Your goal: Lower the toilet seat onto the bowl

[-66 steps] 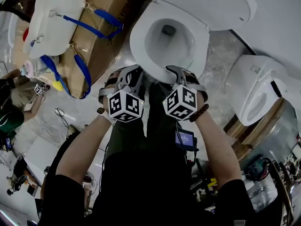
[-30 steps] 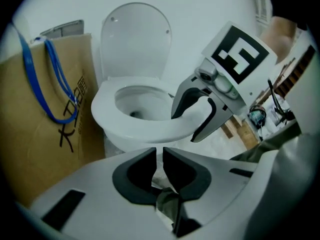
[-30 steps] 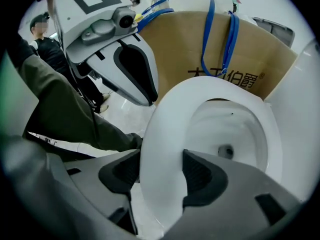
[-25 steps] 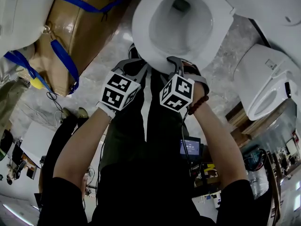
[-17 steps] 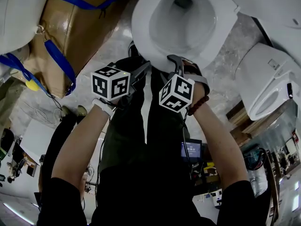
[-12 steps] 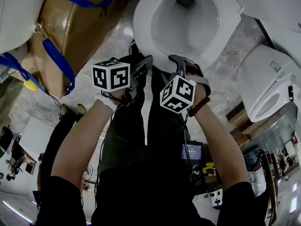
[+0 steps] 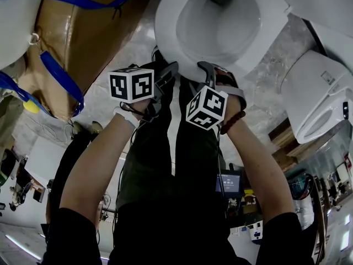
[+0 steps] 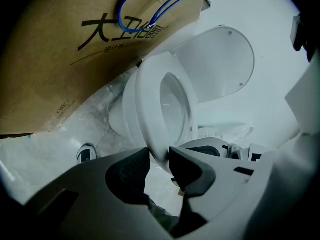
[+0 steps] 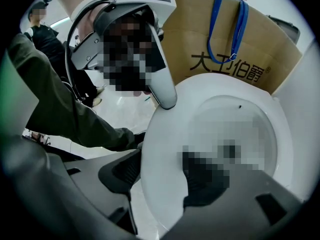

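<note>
At left, box (image 7: 94, 43). Right of it, bowl (image 7: 220, 26) with lid (image 8: 220, 64) raised at the far side and seat (image 7: 165, 32) low over it; contact unclear. On the seat's near rim, right gripper (image 9: 161, 159) clamped. Just left, left gripper (image 8: 159, 154), jaws just narrowed, pinching the same rim.

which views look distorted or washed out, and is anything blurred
Head view: sharp, edges bent by the wide lens. Left gripper view: fisheye, black corners, toilet seat pale against the lid. Right gripper view: fisheye, two mosaic patches, cardboard box print still sharp.
</note>
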A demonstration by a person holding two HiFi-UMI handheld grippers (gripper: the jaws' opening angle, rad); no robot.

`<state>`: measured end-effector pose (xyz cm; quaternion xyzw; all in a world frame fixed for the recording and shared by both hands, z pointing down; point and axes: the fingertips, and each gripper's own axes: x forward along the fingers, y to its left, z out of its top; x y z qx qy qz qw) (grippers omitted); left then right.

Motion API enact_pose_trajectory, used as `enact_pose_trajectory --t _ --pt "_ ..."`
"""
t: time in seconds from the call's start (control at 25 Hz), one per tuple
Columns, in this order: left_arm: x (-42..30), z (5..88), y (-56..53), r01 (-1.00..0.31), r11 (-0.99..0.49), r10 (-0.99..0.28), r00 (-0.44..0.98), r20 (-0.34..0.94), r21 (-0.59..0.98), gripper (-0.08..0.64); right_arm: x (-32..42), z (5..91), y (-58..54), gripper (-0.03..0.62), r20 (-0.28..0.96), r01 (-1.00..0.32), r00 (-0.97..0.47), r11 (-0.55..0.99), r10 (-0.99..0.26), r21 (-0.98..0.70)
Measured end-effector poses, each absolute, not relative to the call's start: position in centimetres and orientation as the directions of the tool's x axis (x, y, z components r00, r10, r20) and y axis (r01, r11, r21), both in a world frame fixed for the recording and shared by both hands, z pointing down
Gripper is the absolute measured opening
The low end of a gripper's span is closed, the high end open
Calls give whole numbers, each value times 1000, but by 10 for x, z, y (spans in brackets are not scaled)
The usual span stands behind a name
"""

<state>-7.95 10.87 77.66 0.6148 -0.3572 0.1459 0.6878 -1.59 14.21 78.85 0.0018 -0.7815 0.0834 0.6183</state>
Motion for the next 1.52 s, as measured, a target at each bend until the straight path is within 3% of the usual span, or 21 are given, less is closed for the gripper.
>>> enact_pose_trajectory --t 0.96,1.52 --pt "-82 821 109 -707 205 -175 654 736 677 126 -14 833 141 268 974 -129 -197 982 108 -135" --pt "-79 818 117 -724 145 -144 659 738 675 127 -12 820 135 267 970 -167 -238 981 53 -95"
